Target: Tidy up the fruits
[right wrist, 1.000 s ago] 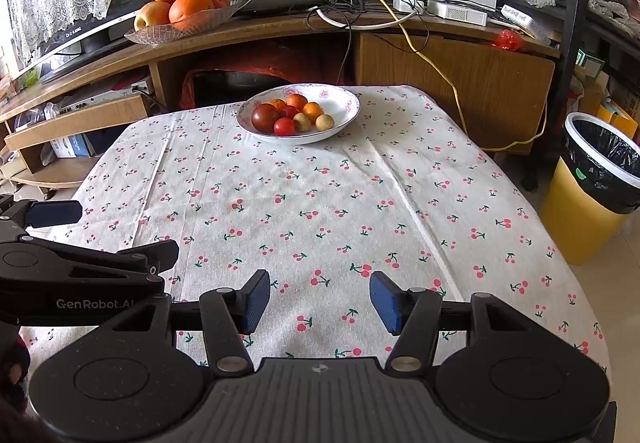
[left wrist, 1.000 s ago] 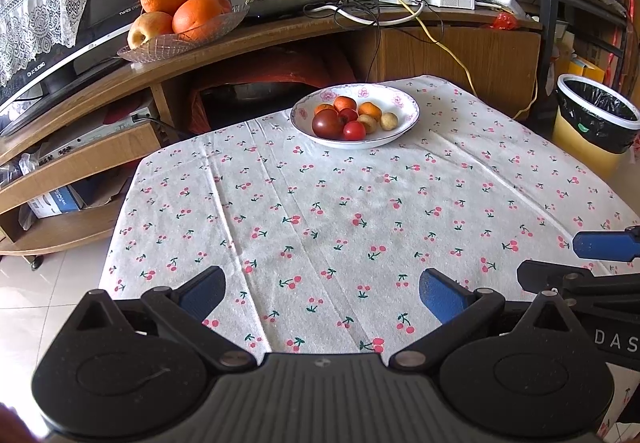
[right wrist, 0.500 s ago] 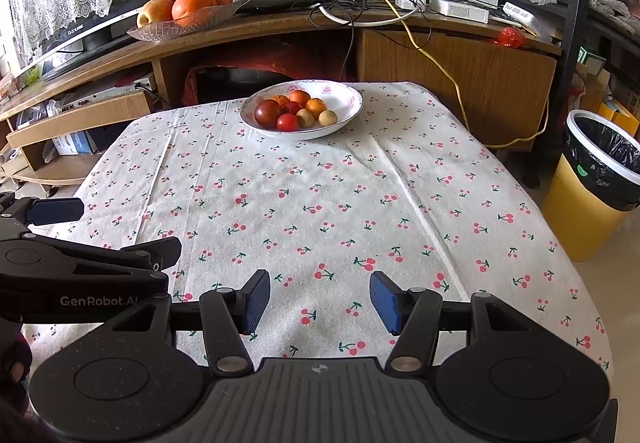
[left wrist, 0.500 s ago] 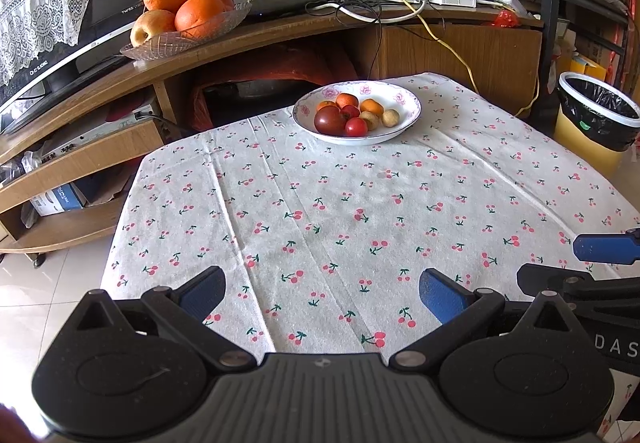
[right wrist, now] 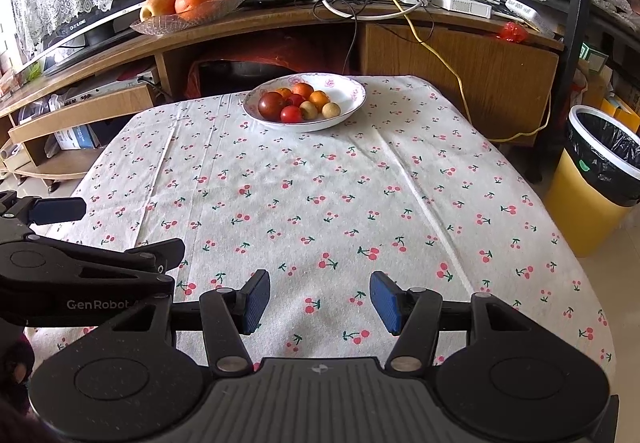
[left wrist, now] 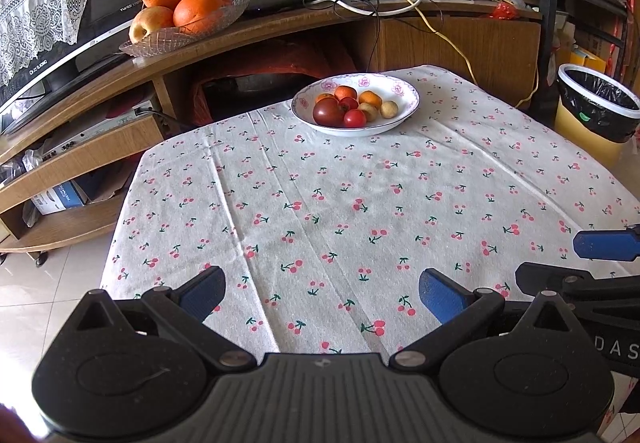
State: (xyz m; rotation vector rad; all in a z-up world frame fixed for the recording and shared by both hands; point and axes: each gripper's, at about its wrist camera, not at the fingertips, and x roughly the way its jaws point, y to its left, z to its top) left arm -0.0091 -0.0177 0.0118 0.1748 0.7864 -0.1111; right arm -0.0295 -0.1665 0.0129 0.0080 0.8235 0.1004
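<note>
A white flowered bowl (left wrist: 404,109) (right wrist: 352,99) holds several small fruits at the far end of the cherry-print tablecloth (left wrist: 340,203) (right wrist: 320,195): a dark red tomato (left wrist: 328,112) (right wrist: 271,105), a small red tomato (left wrist: 355,118), orange ones and tan round ones. My left gripper (left wrist: 320,293) is open and empty over the near edge of the table. My right gripper (right wrist: 319,301) is open and empty beside it, to its right. Both are far from the bowl.
A glass dish (left wrist: 160,41) (right wrist: 160,25) with oranges and an apple stands on the wooden TV shelf behind the table. Cables and a router lie on that shelf. A yellow bin (left wrist: 592,119) (right wrist: 592,179) with a black liner stands on the floor at the right.
Both grippers have drifted slightly forward over the table toward the bowl. Their jaws stay open and the fruit has not moved.
</note>
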